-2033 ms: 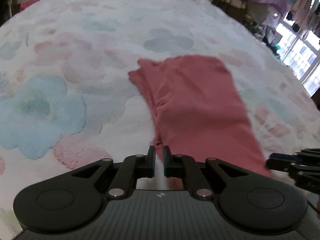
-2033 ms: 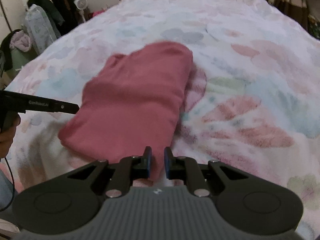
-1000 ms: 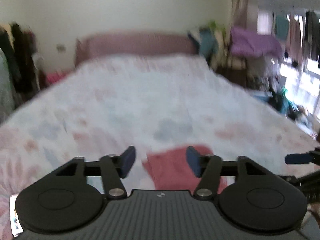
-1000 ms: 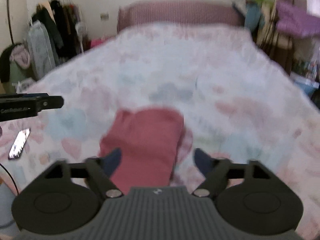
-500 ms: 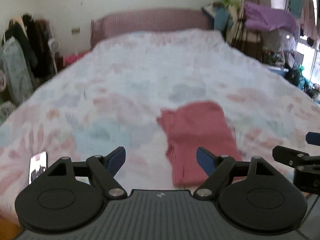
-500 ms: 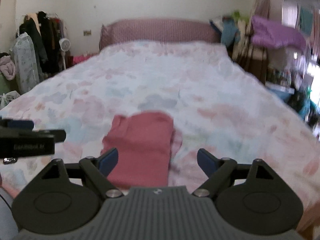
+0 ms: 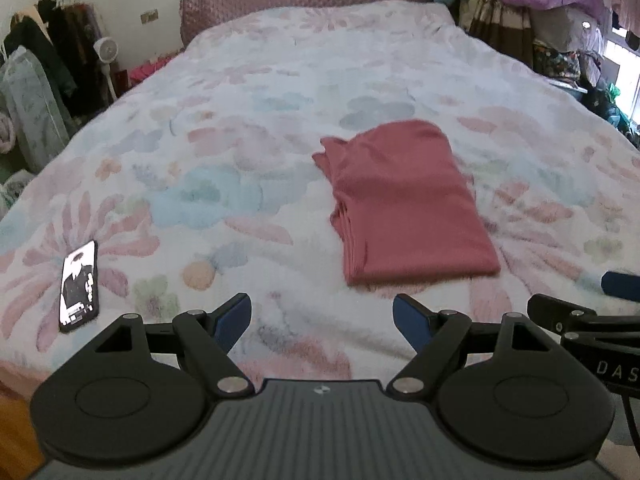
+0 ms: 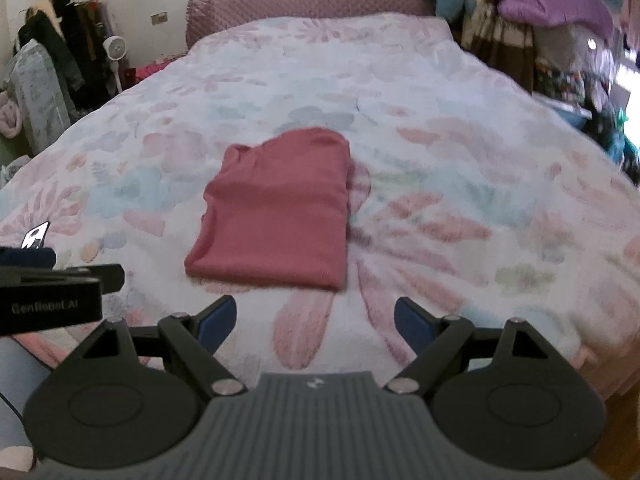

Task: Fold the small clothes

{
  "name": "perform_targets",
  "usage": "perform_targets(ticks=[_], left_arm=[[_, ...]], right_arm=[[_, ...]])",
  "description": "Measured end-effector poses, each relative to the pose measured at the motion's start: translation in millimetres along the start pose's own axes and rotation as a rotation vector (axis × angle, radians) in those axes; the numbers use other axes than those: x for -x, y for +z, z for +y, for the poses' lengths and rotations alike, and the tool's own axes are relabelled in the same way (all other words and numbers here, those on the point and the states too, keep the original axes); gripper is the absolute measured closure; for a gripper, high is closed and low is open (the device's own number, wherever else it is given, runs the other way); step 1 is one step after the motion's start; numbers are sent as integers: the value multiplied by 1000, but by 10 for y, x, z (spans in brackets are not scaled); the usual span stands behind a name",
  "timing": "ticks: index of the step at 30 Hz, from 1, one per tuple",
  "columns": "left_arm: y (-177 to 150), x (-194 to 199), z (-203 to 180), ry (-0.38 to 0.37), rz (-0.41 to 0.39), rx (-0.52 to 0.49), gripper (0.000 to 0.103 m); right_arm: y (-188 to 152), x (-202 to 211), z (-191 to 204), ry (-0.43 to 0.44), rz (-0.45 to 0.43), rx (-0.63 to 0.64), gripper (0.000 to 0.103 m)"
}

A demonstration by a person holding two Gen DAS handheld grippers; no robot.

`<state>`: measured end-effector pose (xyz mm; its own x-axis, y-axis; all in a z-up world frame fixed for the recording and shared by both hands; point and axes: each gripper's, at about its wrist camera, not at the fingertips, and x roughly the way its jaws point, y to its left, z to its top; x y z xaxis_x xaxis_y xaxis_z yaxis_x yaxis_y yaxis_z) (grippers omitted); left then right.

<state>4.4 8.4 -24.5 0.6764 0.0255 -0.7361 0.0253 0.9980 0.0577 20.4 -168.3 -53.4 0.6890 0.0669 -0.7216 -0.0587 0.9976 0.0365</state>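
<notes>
The folded red garment (image 7: 404, 204) lies flat on the floral bedspread (image 7: 248, 128), its long axis running away from both cameras toward the headboard, its near short edge facing the grippers and its stacked fold edges along the left side. It sits ahead and to the right of the left gripper (image 7: 322, 314), but ahead and slightly left of the right gripper (image 8: 315, 316) — so it lies between the two, neither clearly nearer. Both grippers have their blue pads spread wide with only bedspread between them, and a phone (image 7: 79, 286) lies well off to the left.
</notes>
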Motion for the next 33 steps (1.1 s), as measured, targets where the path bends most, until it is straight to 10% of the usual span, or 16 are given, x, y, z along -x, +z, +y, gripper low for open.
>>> perform_targets(ticks=[33], left_arm=[[-67, -48, 0, -8, 43, -4, 9]], right_arm=[[-36, 10, 52, -13, -25, 28, 21]])
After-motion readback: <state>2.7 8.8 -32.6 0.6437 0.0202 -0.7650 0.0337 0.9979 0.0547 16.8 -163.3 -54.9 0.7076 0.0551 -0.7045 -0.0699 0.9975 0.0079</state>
